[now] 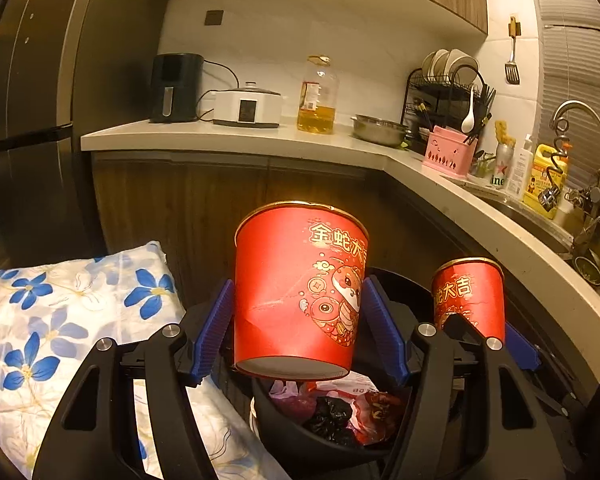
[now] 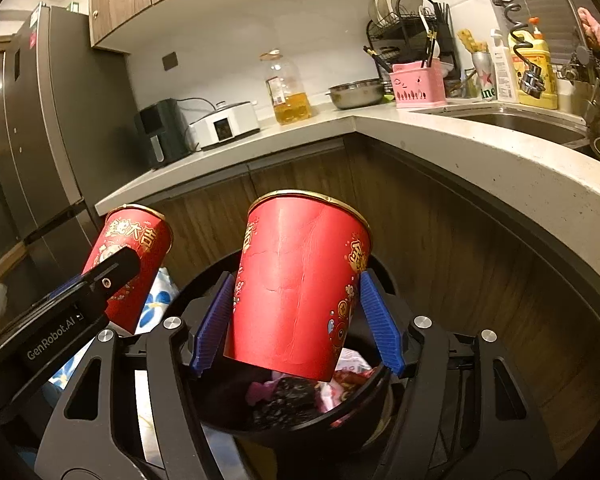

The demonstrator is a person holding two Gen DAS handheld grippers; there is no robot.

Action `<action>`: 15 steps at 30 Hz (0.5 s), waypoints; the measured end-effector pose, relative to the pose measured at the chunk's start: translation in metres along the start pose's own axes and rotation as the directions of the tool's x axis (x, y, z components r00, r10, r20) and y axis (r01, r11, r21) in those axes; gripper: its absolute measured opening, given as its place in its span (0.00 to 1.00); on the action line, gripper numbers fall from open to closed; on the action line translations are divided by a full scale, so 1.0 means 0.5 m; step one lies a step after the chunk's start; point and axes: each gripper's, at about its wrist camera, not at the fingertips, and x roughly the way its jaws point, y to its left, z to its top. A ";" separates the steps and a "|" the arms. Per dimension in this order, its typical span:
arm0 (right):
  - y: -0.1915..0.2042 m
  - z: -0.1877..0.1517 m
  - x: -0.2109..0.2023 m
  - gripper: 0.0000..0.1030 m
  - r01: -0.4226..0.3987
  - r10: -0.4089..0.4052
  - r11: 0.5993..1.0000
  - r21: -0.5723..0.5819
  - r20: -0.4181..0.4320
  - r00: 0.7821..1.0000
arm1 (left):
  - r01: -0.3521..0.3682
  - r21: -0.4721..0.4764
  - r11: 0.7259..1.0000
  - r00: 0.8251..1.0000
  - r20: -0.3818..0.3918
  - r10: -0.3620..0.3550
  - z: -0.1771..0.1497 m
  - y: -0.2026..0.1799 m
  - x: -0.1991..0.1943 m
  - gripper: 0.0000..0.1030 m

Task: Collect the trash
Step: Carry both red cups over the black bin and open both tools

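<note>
Kitchen counters wrap the corner behind, with a fridge at the side; below them a black trash bin sits on the floor, already holding crumpled wrappers; the left gripper clasps 1 red paper bucket upright between its blue pads, right over the bin's mouth; the right gripper grips a 2nd red paper bucket, tilted slightly, above the same bin; both seem poised there so that a release would drop them straight in; a floral cloth lies just beside the bin.
</note>
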 end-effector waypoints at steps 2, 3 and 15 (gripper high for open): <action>-0.006 0.001 0.008 0.63 -0.006 0.006 1.000 -0.004 -0.002 1.000 | 0.004 -0.006 1.000 1.000 -0.011 -0.004 -0.001 0.001 0.008 0.62; -0.008 0.002 0.011 0.63 -0.006 0.006 1.000 -0.009 -0.003 1.000 | 0.008 -0.009 1.000 1.000 -0.018 -0.008 -0.002 0.002 0.014 0.62; -0.046 0.005 0.012 0.74 0.006 -0.006 1.000 0.025 0.001 1.000 | 0.028 -0.012 1.000 0.998 -0.062 -0.029 -0.016 -0.005 0.046 0.72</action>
